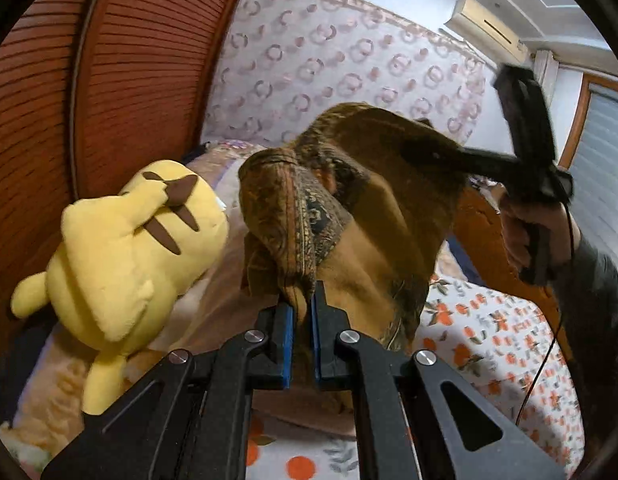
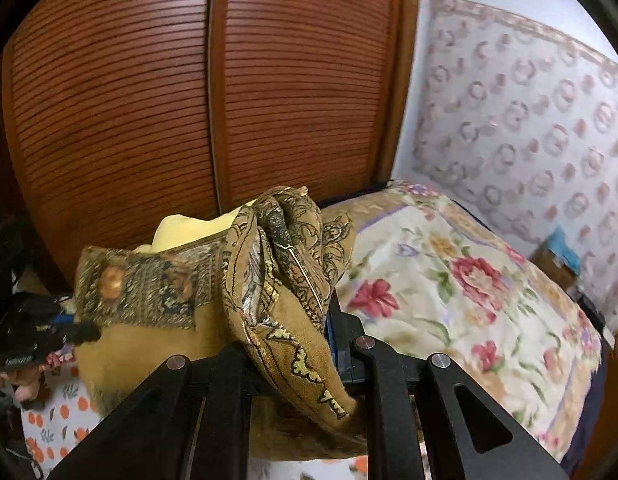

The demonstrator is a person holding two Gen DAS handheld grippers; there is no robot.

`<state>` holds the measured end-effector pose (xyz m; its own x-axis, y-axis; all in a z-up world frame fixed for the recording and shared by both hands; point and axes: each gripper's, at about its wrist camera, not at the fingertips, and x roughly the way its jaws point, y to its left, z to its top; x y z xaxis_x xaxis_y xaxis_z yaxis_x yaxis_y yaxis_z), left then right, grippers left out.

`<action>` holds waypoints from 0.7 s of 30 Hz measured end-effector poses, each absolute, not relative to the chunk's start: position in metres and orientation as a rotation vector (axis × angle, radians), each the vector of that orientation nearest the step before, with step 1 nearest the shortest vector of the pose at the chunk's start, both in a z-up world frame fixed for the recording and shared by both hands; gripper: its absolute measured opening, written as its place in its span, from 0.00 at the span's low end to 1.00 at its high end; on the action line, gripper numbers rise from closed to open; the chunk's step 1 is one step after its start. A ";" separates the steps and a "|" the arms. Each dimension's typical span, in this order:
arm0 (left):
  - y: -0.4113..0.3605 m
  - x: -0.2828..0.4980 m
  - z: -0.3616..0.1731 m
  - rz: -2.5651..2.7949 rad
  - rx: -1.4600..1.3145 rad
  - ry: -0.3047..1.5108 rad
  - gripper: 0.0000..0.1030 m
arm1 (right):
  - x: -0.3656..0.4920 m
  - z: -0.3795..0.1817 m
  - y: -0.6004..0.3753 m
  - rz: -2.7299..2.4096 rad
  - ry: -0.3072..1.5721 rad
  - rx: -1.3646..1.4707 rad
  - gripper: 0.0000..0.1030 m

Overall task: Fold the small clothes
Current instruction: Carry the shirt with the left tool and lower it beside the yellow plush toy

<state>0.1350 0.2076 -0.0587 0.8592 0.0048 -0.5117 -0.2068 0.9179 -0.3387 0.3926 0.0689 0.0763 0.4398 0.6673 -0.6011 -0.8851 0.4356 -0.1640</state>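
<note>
A brown cloth with a paisley border [image 1: 365, 200] hangs in the air above the bed, held between both grippers. My left gripper [image 1: 303, 304] is shut on one bunched corner of it. My right gripper [image 1: 461, 156] shows in the left wrist view at the right, pinching the far edge. In the right wrist view the cloth [image 2: 285, 280] drapes over the right gripper [image 2: 309, 320] and hides its fingertips; the left gripper [image 2: 73, 328] grips the cloth's left corner there.
A yellow plush toy [image 1: 125, 256] lies on the bed at the left, close to the cloth. A sheet with orange flowers [image 1: 501, 344] covers the bed below. A floral quilt [image 2: 469, 280] lies to the right. A slatted wooden wardrobe [image 2: 189, 100] stands behind.
</note>
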 end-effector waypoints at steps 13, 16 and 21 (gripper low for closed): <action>0.223 0.135 -0.082 0.178 -0.417 0.609 0.08 | 0.441 0.044 0.122 0.955 0.575 -0.473 0.43; 0.224 0.135 -0.084 0.186 -0.416 0.618 0.08 | 0.444 0.055 0.121 0.896 0.515 -0.408 0.58; 0.221 0.136 -0.088 0.202 -0.396 0.633 0.08 | 0.440 0.067 0.117 0.837 0.427 -0.350 0.64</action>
